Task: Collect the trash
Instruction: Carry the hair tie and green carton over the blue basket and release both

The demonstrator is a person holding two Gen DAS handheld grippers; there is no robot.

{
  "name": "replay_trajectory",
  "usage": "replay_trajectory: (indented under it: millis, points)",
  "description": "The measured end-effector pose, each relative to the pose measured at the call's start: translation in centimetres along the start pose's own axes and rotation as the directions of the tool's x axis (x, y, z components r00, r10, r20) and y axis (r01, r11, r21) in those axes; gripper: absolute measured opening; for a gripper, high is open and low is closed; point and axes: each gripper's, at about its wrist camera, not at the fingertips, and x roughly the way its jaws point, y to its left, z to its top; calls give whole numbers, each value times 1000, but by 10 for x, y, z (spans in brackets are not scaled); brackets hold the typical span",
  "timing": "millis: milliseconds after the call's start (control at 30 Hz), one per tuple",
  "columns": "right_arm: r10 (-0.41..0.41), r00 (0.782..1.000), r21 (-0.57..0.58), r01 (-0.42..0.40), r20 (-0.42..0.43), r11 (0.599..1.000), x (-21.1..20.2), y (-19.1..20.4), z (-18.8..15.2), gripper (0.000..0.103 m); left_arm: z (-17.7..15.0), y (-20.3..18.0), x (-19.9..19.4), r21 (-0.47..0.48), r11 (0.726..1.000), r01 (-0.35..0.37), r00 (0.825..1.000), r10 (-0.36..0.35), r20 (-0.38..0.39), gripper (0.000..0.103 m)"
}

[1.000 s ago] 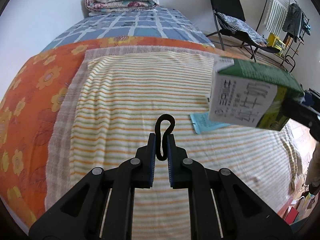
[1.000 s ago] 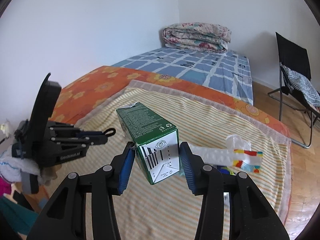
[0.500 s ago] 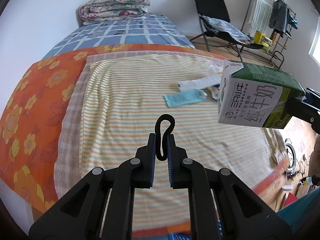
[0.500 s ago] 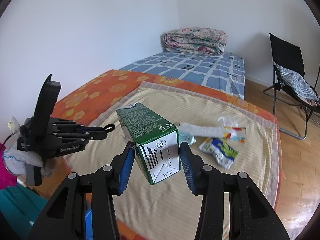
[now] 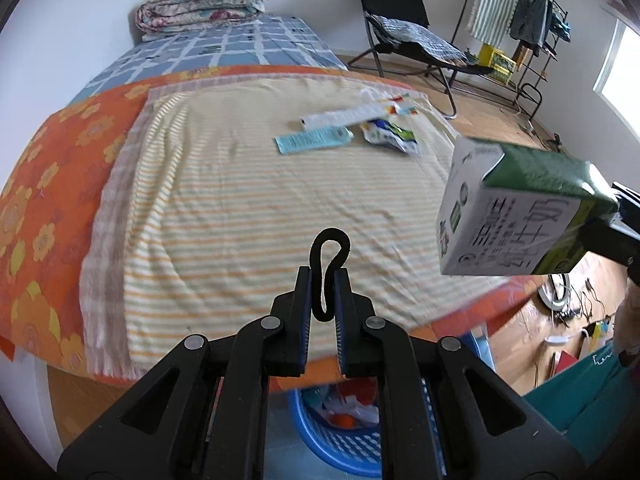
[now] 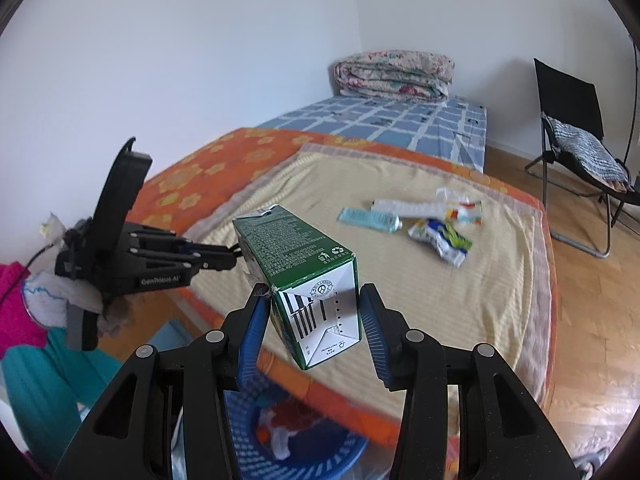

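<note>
My right gripper (image 6: 314,316) clasped the milk carton (image 6: 304,276), long axis pointing away toward upper left; the blue basket (image 6: 320,452) lay directly below at bottom centre. My left gripper (image 5: 323,300) pinched a black loop (image 5: 329,264).

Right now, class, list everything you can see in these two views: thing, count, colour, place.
milk carton: 1, green and white, held in the air by the right gripper
black loop: 1, pinched in the left gripper
wrappers: about 4, white, light blue, multicoloured, on the striped blanket
striped blanket: 1, yellow, on the bed
floral sheet: 1, orange
folded quilt: 1, floral, far end of the bed
basket: 1, blue, on the floor below the grippers, holding trash
folding chair: 1, black, by the wall
drying rack: 1, with clothes, far corner
left gripper: shut
right gripper: shut on the carton
</note>
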Motion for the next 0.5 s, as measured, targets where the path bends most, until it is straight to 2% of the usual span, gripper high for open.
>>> replay_trajectory:
  millis: [500]
  points:
    - [20,990,14,-18,-142,1000,-1,28,-70,45,-61,-24,11,34,999,38,994,-35,-108,9]
